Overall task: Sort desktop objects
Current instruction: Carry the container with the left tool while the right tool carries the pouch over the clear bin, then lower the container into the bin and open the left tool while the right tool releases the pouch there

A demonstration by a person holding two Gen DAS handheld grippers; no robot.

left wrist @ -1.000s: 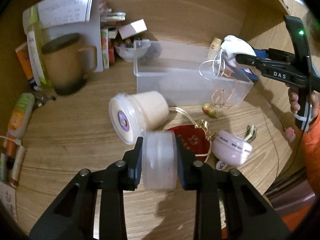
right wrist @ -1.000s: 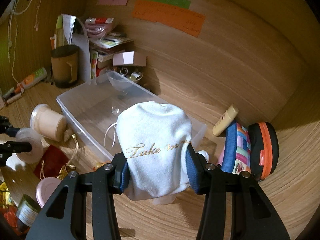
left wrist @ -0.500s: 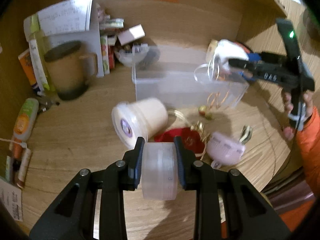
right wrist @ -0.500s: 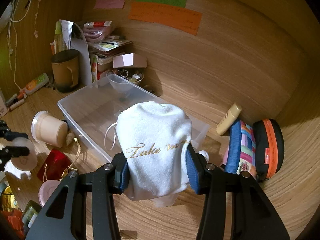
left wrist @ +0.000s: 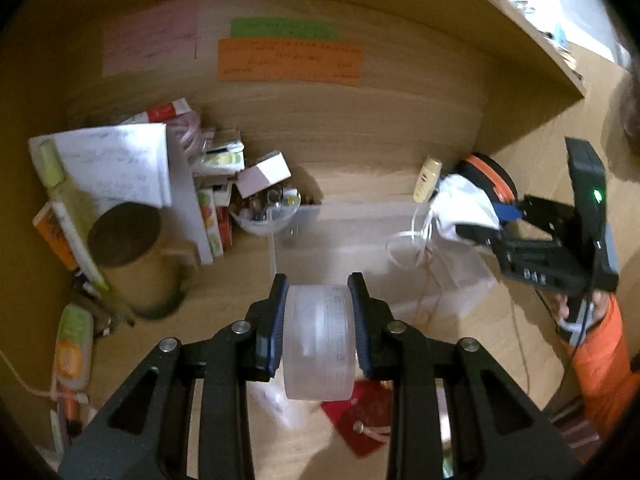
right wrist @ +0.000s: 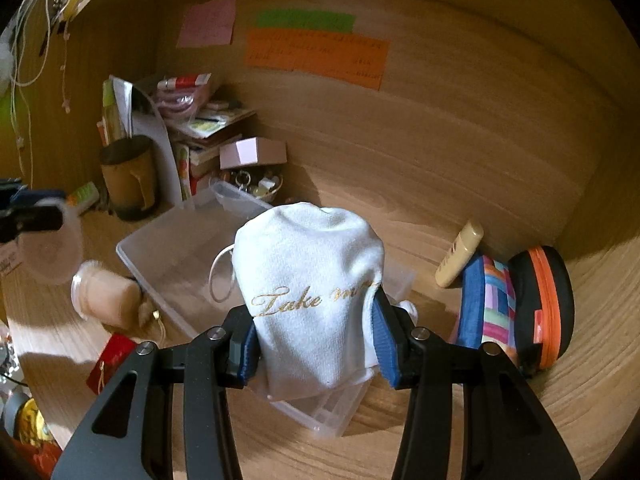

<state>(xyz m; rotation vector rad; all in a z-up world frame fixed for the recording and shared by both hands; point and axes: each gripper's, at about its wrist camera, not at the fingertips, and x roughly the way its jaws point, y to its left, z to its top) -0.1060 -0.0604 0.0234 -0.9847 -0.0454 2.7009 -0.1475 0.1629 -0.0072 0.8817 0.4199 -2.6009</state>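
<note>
Lifted higher than a second before, the left hand-held gripper (left wrist: 319, 304) clamped one round translucent plastic jar (left wrist: 319, 342) above the table (left wrist: 224, 304); the right hand-held gripper (right wrist: 316, 330) clamped one soft white cloth pouch (right wrist: 308, 280) over one clear rectangular plastic bin (right wrist: 176, 256).

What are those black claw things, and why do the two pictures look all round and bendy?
Those claws are grabbing tools, one in each of a person's hands. No robot here! Each tool has a tiny wide-eyed camera looking along its two fingers, which bends the picture.

The left tool's picture shows the left gripper squeezing a clear round plastic jar. The right tool's picture shows the right gripper squeezing a white cloth pouch with gold writing.

On the wooden desk sits a clear plastic bin, with a brown mug, a cream-coloured jar on its side, a red pouch and a black-and-orange case around it. You can even spot the right tool in the left picture.
</note>
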